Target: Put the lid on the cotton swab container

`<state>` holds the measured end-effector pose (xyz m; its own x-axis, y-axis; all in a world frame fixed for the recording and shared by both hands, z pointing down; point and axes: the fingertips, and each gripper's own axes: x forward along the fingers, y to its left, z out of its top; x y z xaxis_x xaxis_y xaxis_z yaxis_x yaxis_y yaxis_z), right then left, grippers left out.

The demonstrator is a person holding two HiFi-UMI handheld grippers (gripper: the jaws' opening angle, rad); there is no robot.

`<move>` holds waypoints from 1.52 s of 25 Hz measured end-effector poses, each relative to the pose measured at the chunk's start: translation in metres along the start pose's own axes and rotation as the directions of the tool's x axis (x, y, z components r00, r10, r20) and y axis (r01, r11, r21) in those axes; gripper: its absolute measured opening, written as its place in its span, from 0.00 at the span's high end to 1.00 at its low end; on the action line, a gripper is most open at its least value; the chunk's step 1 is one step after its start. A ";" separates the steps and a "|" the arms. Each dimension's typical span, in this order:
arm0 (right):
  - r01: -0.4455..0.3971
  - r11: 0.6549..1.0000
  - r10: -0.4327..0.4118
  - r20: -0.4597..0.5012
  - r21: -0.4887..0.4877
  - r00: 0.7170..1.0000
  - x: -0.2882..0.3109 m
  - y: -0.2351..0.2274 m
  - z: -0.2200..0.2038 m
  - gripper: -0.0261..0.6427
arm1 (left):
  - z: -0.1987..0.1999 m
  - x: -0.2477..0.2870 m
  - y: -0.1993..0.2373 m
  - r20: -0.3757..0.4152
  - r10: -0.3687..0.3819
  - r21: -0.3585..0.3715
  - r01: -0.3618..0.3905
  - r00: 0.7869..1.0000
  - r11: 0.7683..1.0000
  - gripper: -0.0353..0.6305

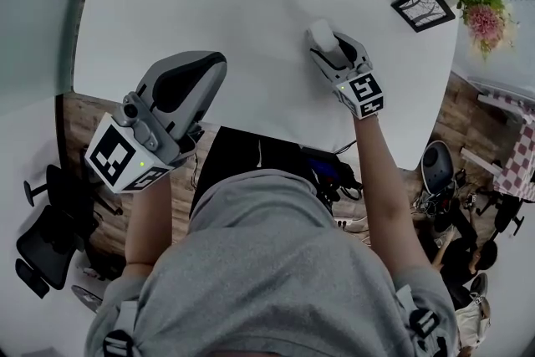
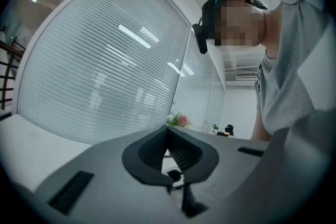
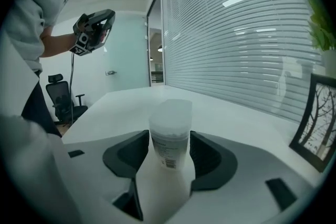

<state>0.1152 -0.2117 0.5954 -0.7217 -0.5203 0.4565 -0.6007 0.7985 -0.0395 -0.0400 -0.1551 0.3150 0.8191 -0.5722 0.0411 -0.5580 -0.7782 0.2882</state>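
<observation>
Currently the cotton swab container (image 3: 169, 134) stands upright on the white surface (image 1: 209, 4), at the upper right of the head view. Its frosted lid (image 3: 170, 110) sits on top, and a small printed label shows on the side below it. The right claw (image 1: 330, 50) reaches in around the container from the lower right of that frame. In the right gripper view its jaws are spread wide, with the container standing between them and the dark pads just beside its sides. The claw tilts a little downward toward the surface.

The left claw (image 2: 168, 140) is held up in the air at the lower left of the head view, well apart from the container. Its jaws are pressed together with nothing between them.

A black picture frame (image 1: 424, 6) lies near the surface's upper right edge, and a bunch of pink and green flowers (image 1: 481, 0) stands just beyond it. White blinds (image 3: 236, 50) fill the upper right of the right gripper view, and an office chair (image 3: 63, 99) stands at the left of that view.
</observation>
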 end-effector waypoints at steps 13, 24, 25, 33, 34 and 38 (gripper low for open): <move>0.046 0.999 -0.045 0.105 -0.014 0.993 -0.051 0.017 0.052 0.61 | 0.017 -0.017 -0.008 0.042 0.005 0.035 -0.006 0.999 0.999 0.94; 0.080 0.997 -0.074 0.282 -0.011 0.957 -0.104 0.022 0.139 0.92 | 0.027 -0.013 -0.020 0.030 -0.041 0.108 0.038 0.999 0.993 0.94; 0.091 0.996 -0.084 0.307 -0.007 0.948 -0.111 0.022 0.150 0.92 | 0.027 -0.012 -0.022 0.026 -0.048 0.116 0.045 0.998 0.992 0.94; 0.201 0.975 -0.223 0.456 0.096 0.862 -0.186 0.012 0.220 0.92 | 0.036 -0.003 -0.031 0.037 -0.088 0.150 0.082 0.995 0.985 0.94; 0.214 0.973 -0.231 0.462 0.090 0.856 -0.194 0.014 0.227 0.92 | 0.037 -0.002 -0.031 0.039 -0.089 0.154 0.082 0.995 0.985 0.94; 0.250 0.965 -0.254 0.504 0.076 0.826 -0.219 0.027 0.254 0.92 | 0.044 -0.002 -0.028 0.051 -0.077 0.175 0.068 0.996 0.982 0.94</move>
<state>0.1695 -0.1536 0.2684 -0.6167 -0.7848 -0.0609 -0.7866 0.6174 0.0084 -0.0315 -0.1432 0.2651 0.8521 -0.5225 -0.0299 -0.5160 -0.8483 0.1189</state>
